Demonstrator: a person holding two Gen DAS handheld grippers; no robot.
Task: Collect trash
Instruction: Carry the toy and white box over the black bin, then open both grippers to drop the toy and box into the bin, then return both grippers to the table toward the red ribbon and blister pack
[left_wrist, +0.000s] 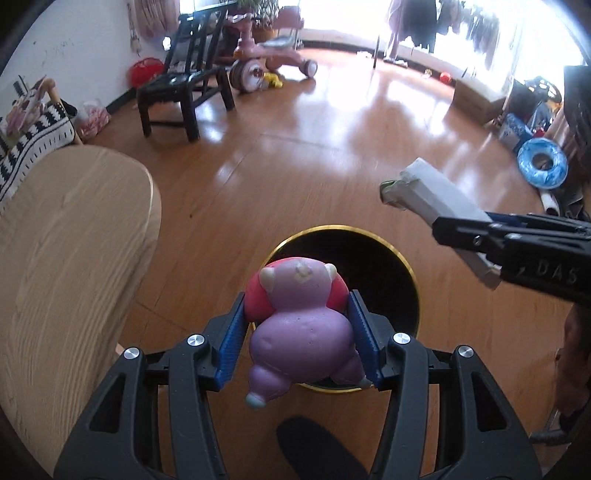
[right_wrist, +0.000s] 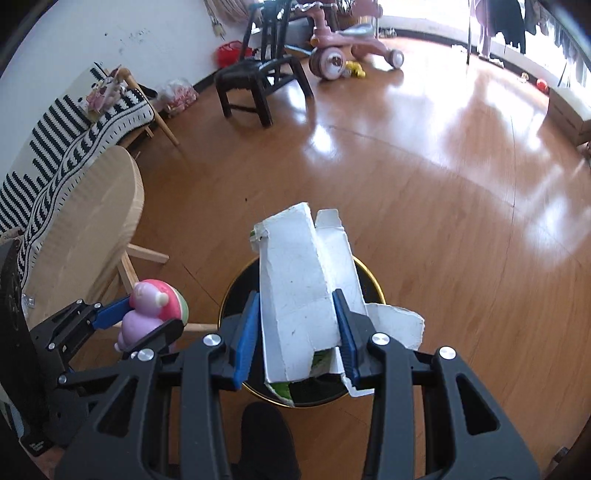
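My left gripper (left_wrist: 297, 301) is shut on a purple and pink soft toy figure (left_wrist: 295, 321) and holds it above a round black bin with a gold rim (left_wrist: 406, 266) on the floor. My right gripper (right_wrist: 297, 299) is shut on a torn white carton (right_wrist: 295, 288) and holds it over the same bin (right_wrist: 373, 273). In the left wrist view the right gripper (left_wrist: 461, 229) comes in from the right with the carton (left_wrist: 428, 192). In the right wrist view the left gripper (right_wrist: 147, 310) with the toy (right_wrist: 147, 310) is at the lower left.
A round light wooden table (left_wrist: 74, 236) stands to the left of the bin. A black chair (left_wrist: 184, 85), a pink tricycle (left_wrist: 266, 62) and a striped sofa (right_wrist: 66, 147) stand further back. Clutter and a blue ring (left_wrist: 541, 164) lie at the right. My dark shoe (left_wrist: 314, 450) is below.
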